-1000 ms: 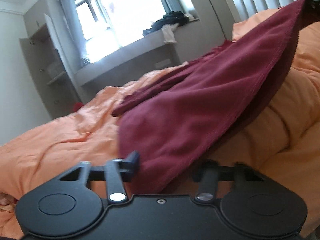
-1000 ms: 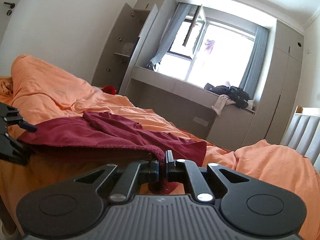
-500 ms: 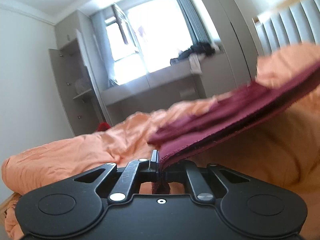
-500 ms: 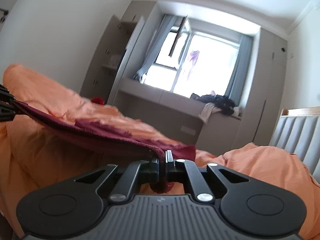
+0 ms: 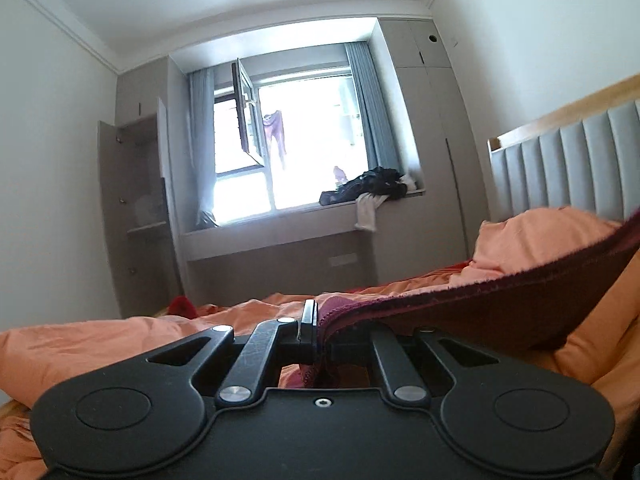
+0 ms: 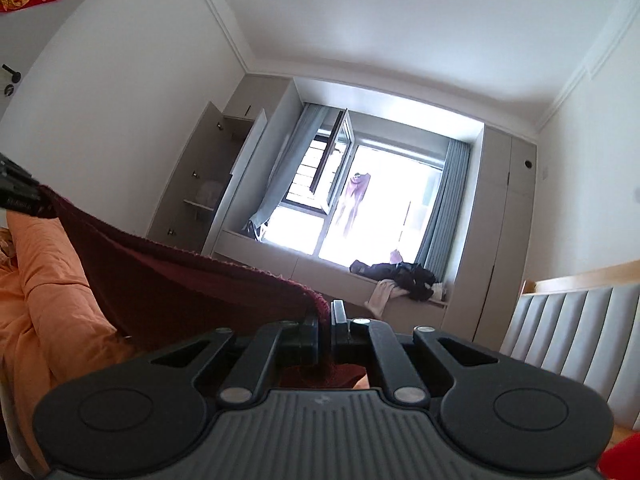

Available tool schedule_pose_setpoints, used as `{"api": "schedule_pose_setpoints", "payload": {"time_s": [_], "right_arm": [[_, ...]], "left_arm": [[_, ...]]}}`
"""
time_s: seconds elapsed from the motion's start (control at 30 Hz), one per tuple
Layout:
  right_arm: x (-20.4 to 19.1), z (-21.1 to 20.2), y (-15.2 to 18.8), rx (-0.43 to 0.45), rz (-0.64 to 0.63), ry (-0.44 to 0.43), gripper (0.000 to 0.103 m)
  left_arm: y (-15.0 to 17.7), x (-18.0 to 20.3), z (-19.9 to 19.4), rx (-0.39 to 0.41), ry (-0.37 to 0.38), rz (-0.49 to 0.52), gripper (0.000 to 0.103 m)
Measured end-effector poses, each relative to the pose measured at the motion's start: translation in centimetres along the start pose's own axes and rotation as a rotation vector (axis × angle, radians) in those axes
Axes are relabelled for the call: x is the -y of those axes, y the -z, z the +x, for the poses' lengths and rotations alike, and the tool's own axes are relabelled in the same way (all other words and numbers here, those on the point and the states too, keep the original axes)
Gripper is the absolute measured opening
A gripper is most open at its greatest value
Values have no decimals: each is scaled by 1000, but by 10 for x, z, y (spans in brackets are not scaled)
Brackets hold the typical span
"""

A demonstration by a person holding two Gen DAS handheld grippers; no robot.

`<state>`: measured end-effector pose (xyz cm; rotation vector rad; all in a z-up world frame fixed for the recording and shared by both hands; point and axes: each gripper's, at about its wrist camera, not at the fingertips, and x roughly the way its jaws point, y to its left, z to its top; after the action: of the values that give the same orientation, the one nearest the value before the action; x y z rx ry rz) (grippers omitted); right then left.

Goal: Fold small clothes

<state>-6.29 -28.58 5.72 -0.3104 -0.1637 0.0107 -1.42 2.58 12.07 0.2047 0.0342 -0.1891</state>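
Observation:
A dark red garment (image 5: 500,308) hangs stretched between my two grippers above the orange bed. My left gripper (image 5: 318,328) is shut on one corner of it; the cloth runs off to the right. My right gripper (image 6: 330,320) is shut on the other corner of the garment (image 6: 180,284), which runs left to the left gripper (image 6: 18,196) at the frame's left edge. Both grippers are tilted upward toward the window.
An orange duvet (image 5: 100,344) covers the bed below, with a grey padded headboard (image 5: 568,168) at the right. A window seat (image 5: 304,220) holds a pile of dark clothes (image 5: 368,188). An open grey wardrobe (image 6: 208,188) stands at the left.
My left gripper closed on the garment's corner. Both grippers then rose and tilted upward, lifting the garment off the bed and pulling it taut between them.

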Motion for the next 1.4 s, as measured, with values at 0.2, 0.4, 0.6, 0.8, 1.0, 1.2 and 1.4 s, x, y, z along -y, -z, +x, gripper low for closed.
{"api": "schedule_pose_setpoints", "payload": {"time_s": [0.2, 0.4, 0.6, 0.8, 1.0, 1.2, 1.4], "right_arm": [[13, 62, 9, -6, 31, 29, 6], [24, 172, 30, -83, 34, 63, 6], [25, 272, 74, -207, 40, 28, 7], [18, 342, 124, -339, 77, -1, 8], [20, 375, 162, -465, 144, -43, 8], [29, 389, 177, -546, 208, -50, 34], [46, 391, 181, -547, 265, -26, 73]], "left_arm": [[-16, -1, 56, -19, -21, -3, 6], [-29, -5, 173, -97, -42, -29, 6], [-11, -7, 289, -260, -65, -23, 6], [27, -12, 379, -420, -52, -57, 6], [69, -16, 430, -565, -19, -103, 8], [94, -14, 443, -617, -25, -94, 19], [98, -22, 440, -619, -44, -145, 70]]}}
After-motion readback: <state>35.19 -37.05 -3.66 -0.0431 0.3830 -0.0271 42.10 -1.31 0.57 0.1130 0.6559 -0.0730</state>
